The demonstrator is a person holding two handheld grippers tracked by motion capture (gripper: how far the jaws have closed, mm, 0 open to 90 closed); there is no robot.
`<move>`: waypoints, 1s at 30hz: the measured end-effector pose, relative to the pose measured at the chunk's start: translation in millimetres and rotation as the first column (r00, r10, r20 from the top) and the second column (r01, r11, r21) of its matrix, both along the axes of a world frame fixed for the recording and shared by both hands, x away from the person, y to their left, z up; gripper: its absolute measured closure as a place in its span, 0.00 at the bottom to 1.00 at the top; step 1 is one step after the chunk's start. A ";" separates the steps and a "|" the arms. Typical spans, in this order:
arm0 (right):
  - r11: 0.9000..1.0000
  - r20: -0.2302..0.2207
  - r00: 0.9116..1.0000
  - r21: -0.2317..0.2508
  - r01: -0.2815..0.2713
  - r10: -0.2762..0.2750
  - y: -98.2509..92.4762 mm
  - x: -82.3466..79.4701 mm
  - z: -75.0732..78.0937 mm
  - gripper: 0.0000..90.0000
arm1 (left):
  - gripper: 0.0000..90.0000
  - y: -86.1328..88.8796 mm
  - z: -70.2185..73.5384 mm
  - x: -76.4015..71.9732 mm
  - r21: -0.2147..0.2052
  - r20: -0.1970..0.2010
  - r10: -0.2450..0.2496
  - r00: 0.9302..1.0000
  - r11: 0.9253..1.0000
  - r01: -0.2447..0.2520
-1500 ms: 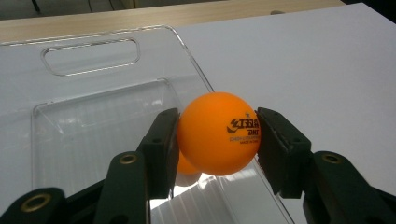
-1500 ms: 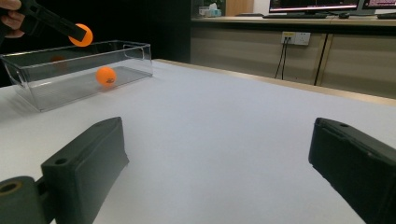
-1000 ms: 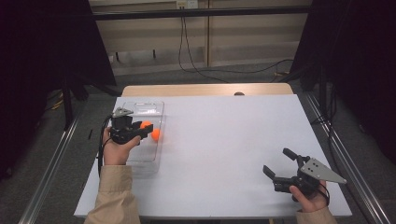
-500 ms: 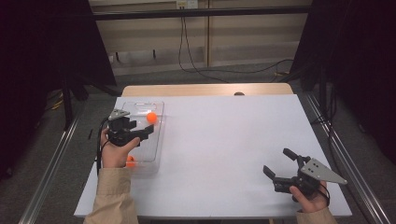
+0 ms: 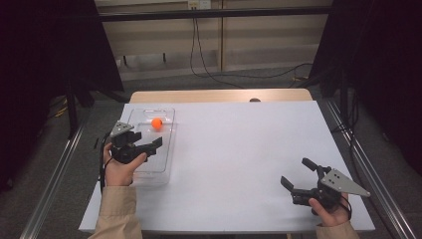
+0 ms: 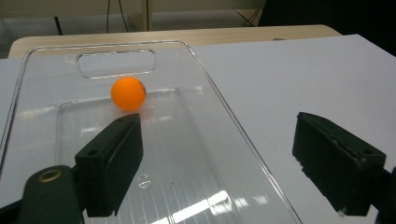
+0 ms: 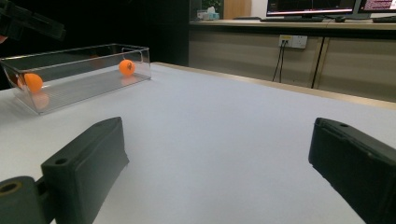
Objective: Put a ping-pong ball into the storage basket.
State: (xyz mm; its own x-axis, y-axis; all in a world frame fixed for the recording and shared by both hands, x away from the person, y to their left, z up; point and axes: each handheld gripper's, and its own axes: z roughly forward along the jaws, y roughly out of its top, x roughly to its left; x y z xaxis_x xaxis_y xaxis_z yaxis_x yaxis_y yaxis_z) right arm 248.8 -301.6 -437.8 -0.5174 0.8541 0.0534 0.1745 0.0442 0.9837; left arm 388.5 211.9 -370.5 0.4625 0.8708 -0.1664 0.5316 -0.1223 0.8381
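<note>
A clear plastic tray (image 5: pixel 151 175) lies at the table's left side. One orange ball (image 5: pixel 157 123) rests at its far end, also seen in the left gripper view (image 6: pixel 128 93). In the right gripper view the tray (image 7: pixel 86 50) holds that ball (image 7: pixel 126 66) and a second orange ball (image 7: pixel 32 81) at its other end. My left gripper (image 5: pixel 148 139) hovers over the tray's middle; its jaws have just been opening, and nothing is between them (image 6: pixel 219 128). My right gripper (image 5: pixel 294 171) rests open and empty near the table's front right (image 7: pixel 219 135).
The white table top (image 5: pixel 239 149) stretches between the tray and the right gripper. A wooden strip (image 5: pixel 219 95) runs along its far edge. Metal rails (image 5: pixel 59 169) flank both sides. Cables hang on the back wall (image 5: pixel 209 69).
The left gripper's jaws have spread and let go of the orange ball they held. A ball now lies at the tray's far end. The right gripper has stayed put.
</note>
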 end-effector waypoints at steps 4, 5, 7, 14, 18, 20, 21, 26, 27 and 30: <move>1.000 0.000 1.000 0.002 0.001 -0.001 -0.3 -0.2 -0.1 0.04 | 0.15 -1.2 -1.6 -8.3 -0.012 0.026 0.000 1.000 1.000 0.001; 1.000 0.000 1.000 0.002 0.003 -0.003 -0.4 -0.3 0.0 0.04 | 0.15 -1.3 -2.3 -10.4 -0.011 0.030 -0.006 1.000 1.000 0.006; 1.000 -0.001 1.000 0.003 0.003 -0.003 -0.6 -0.5 0.0 0.04 | 0.15 -1.1 -3.7 -14.1 -0.016 0.038 -0.005 0.999 1.000 0.006; 1.000 0.000 1.000 0.006 0.007 -0.007 -0.8 -0.9 0.1 0.04 | 0.12 1.7 -8.4 -26.8 -0.035 0.065 -0.011 0.998 0.999 0.013; 1.000 0.001 1.000 0.007 0.010 -0.010 -1.2 -1.2 0.3 0.04 | 0.10 2.7 -13.1 -33.2 -0.045 0.082 -0.012 0.997 0.999 0.015; 1.000 0.001 1.000 0.010 0.013 -0.013 -1.5 -1.5 0.5 0.04 | 0.10 3.2 -15.3 -36.7 -0.047 0.091 -0.013 0.996 0.999 0.017; 1.000 0.002 1.000 0.011 0.013 -0.013 -1.7 -1.4 0.5 0.04 | 0.09 3.2 -16.2 -38.5 -0.050 0.100 -0.011 0.995 0.999 0.016; 1.000 0.002 1.000 0.010 0.012 -0.012 -1.3 -1.3 0.7 0.04 | 0.06 0.5 -20.3 -44.6 -0.050 0.129 -0.022 0.991 0.998 0.029; 1.000 0.004 1.000 0.008 0.012 -0.012 -1.2 -1.4 0.8 0.04 | 0.05 0.5 -20.8 -44.9 -0.053 0.134 -0.023 0.991 0.998 0.031; 1.000 0.004 1.000 0.008 0.012 -0.012 -1.3 -1.4 0.9 0.04 | 0.04 0.6 -21.5 -45.9 -0.061 0.153 -0.023 0.988 0.998 0.032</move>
